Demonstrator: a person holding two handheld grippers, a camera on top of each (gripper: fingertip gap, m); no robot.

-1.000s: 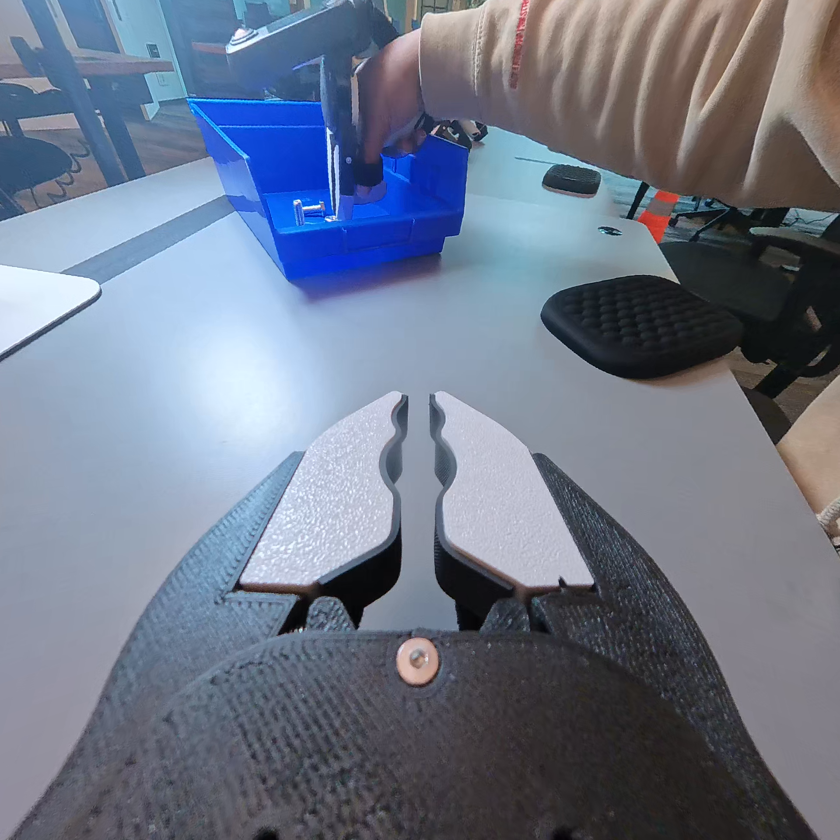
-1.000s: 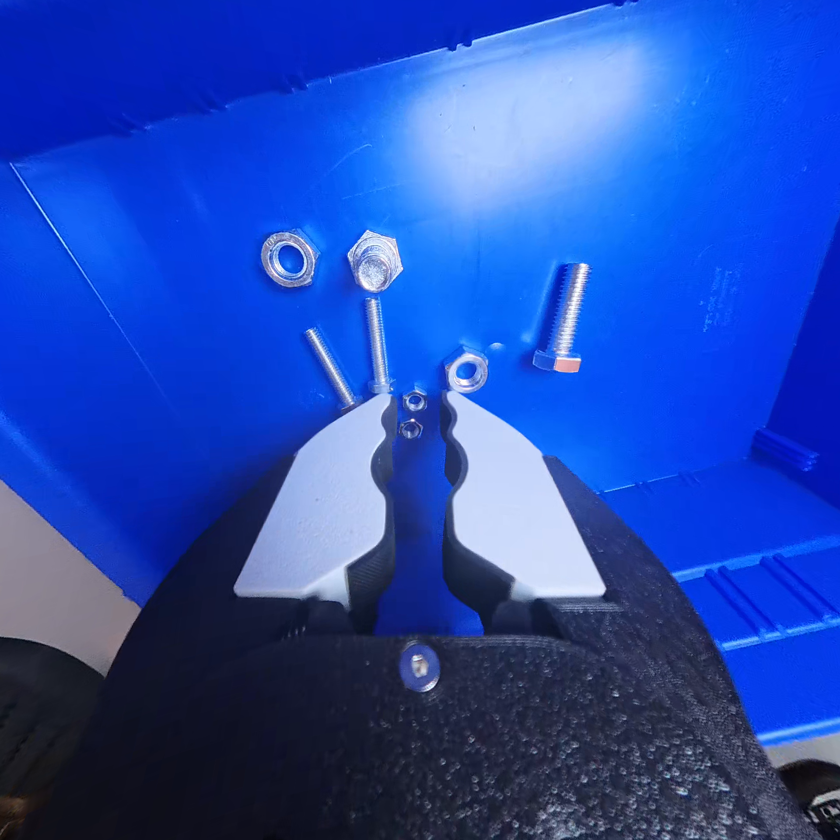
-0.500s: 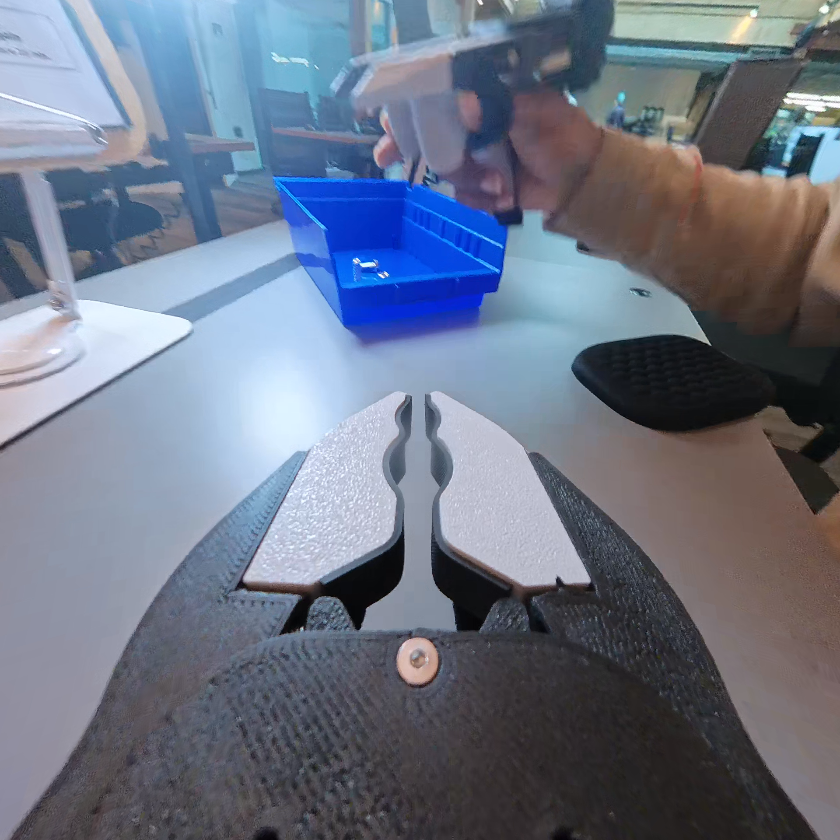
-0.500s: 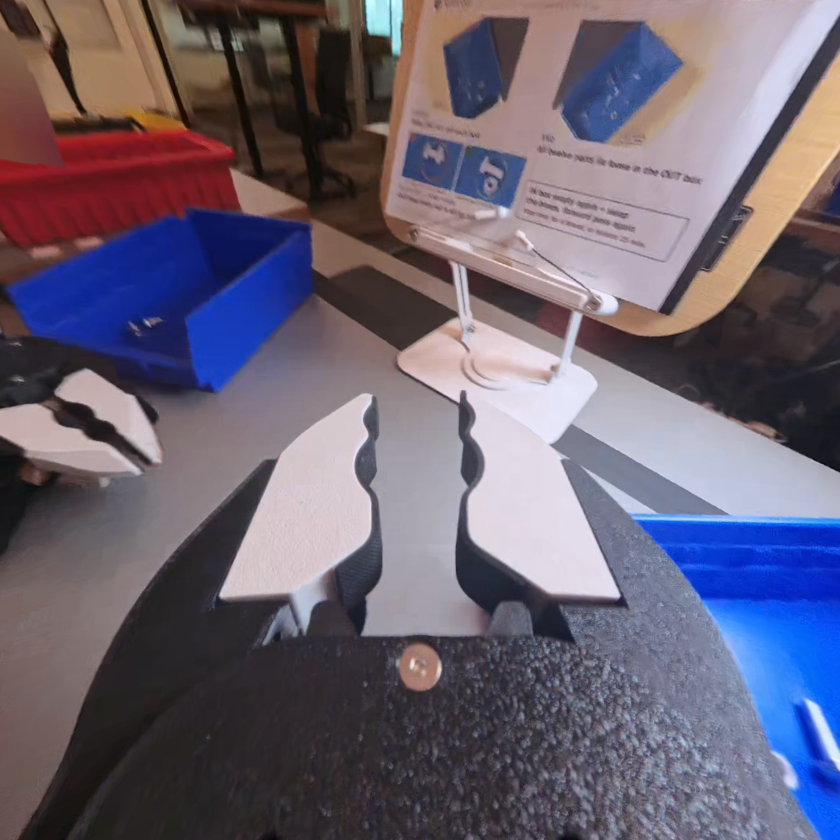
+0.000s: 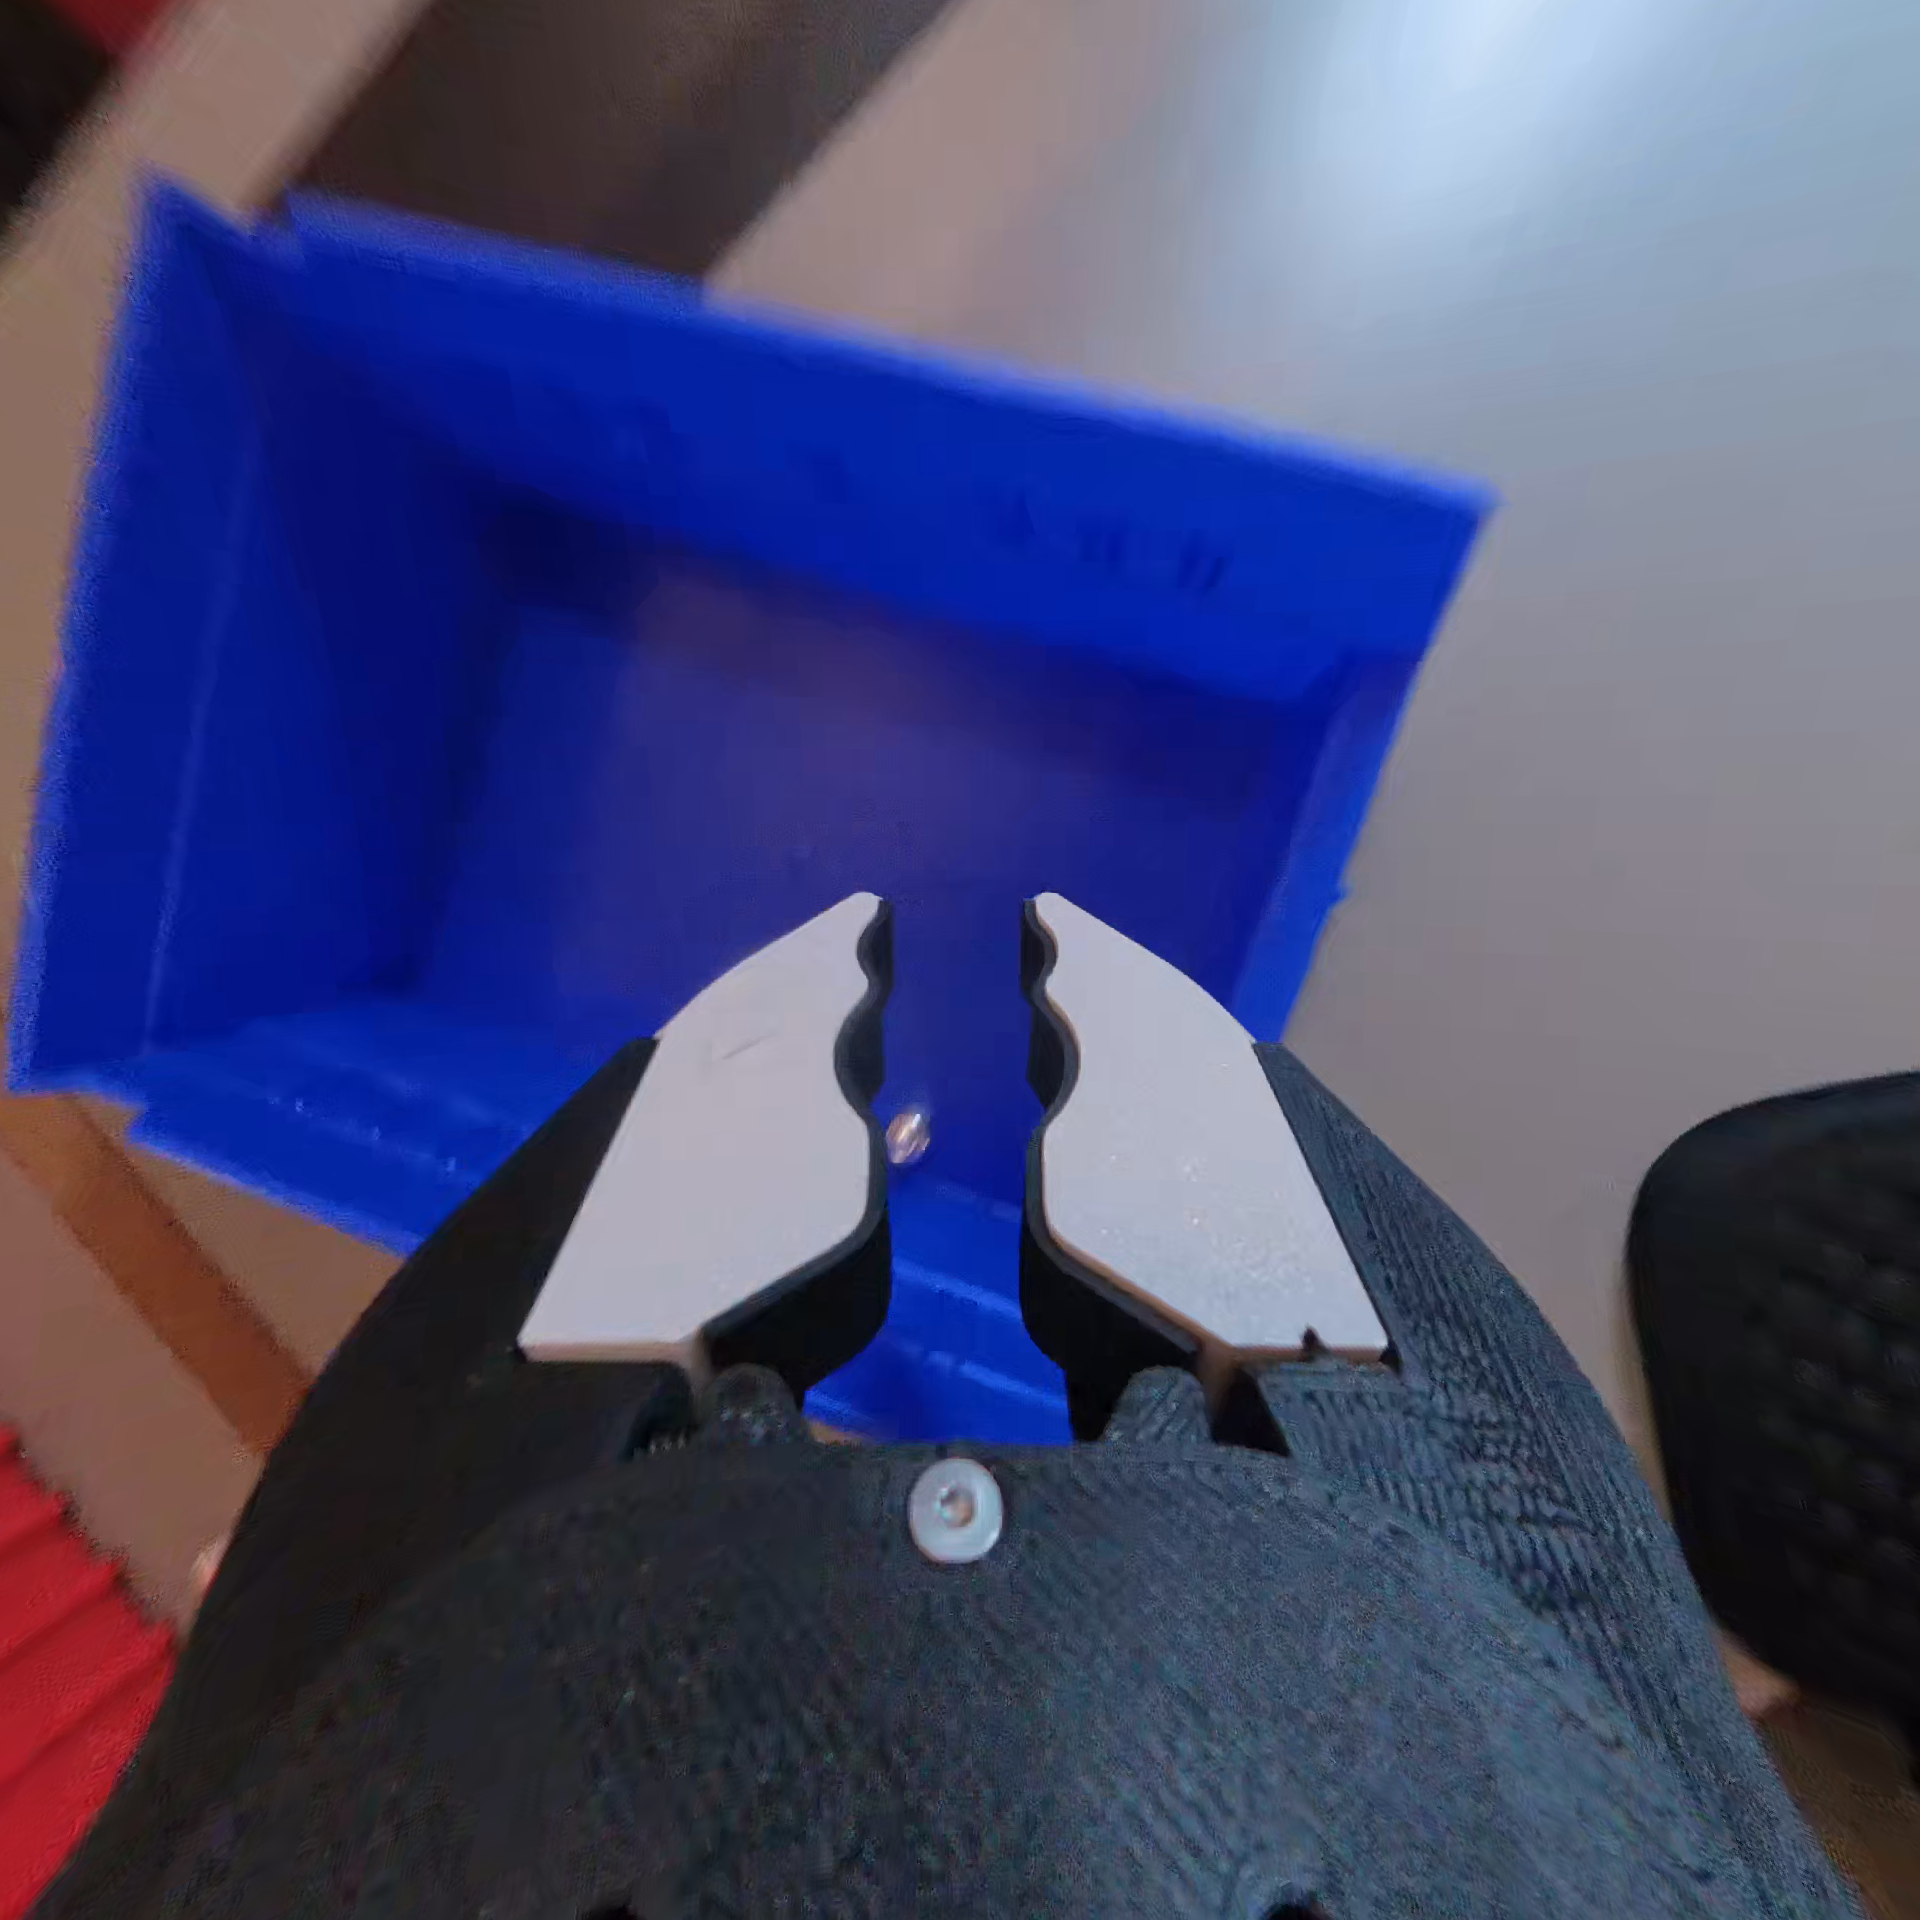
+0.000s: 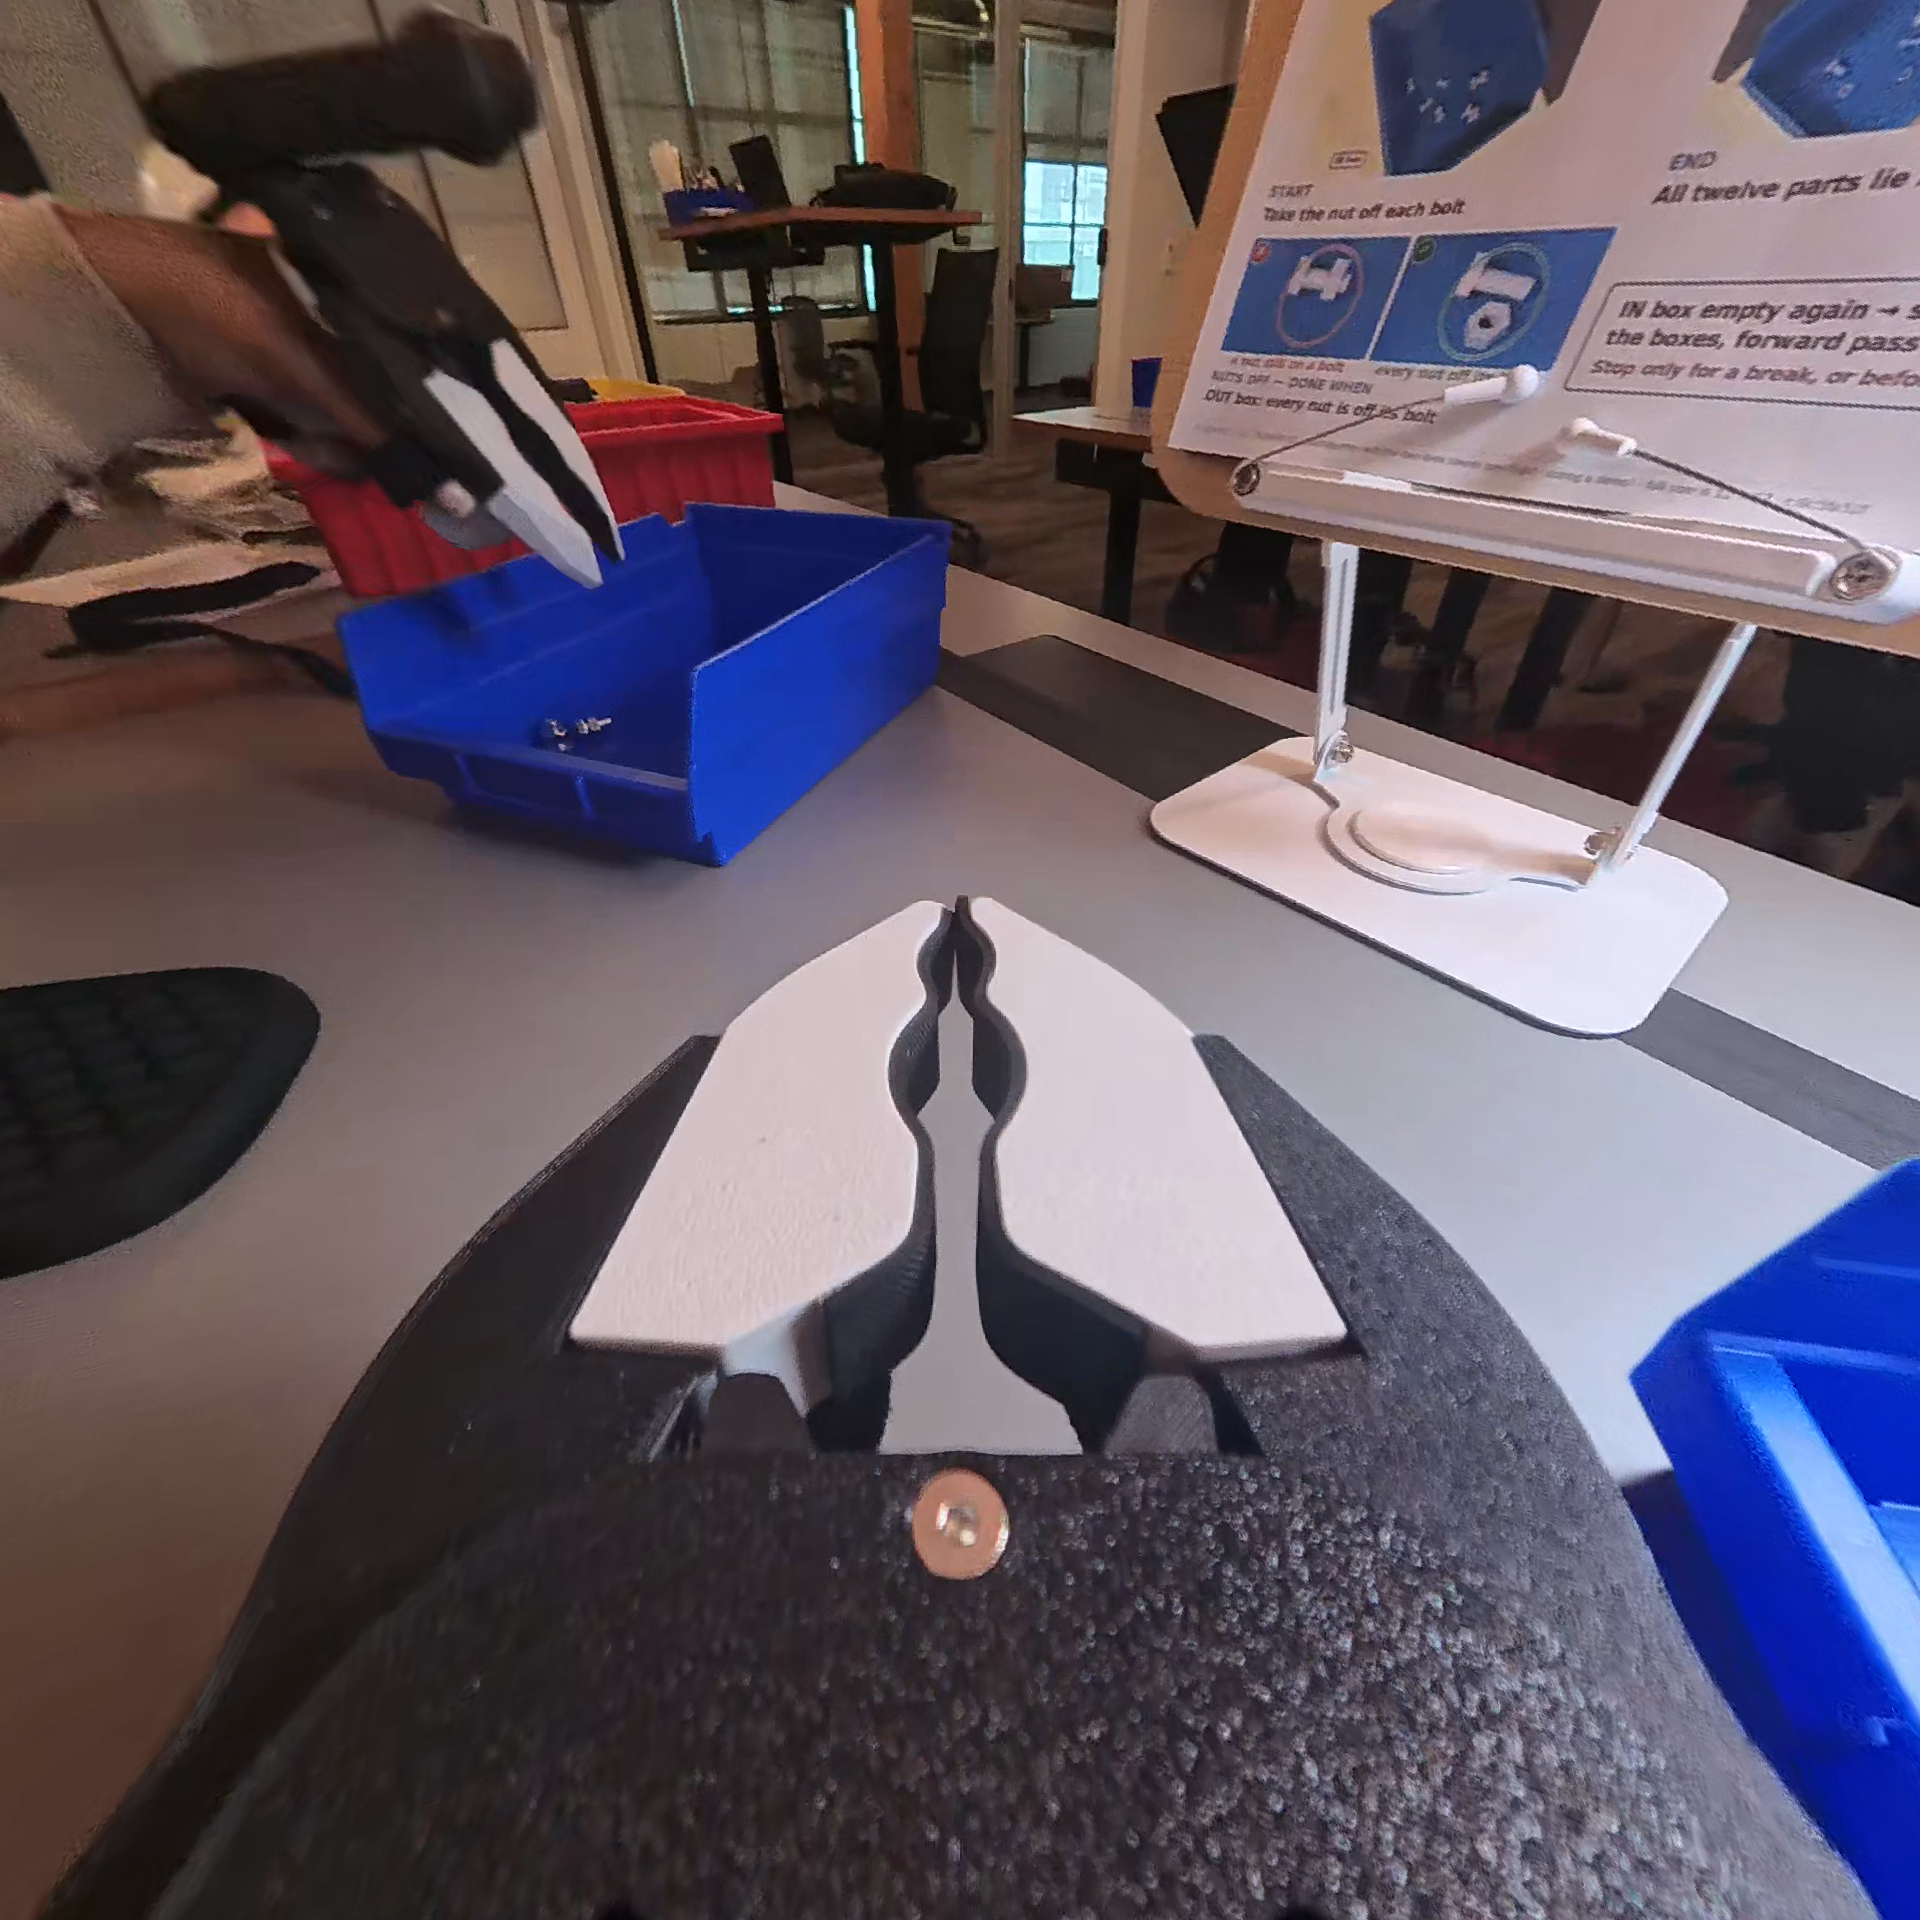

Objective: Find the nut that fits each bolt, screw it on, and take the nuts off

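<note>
A few small silvery metal parts (image 6: 569,727), too small to tell nut from bolt, lie loose together on the floor of the far blue bin (image 6: 790,665), near its low front lip. From above, one shiny piece (image 5: 908,1136) shows there, blurred.

A white stand (image 6: 1455,883) holding a printed instruction board (image 6: 1558,260) sits on the grey table (image 6: 520,935), a black honeycomb pad (image 6: 114,1101) lies at the table's left edge, and a red bin (image 6: 675,457) stands behind, with office desks and chairs beyond.
</note>
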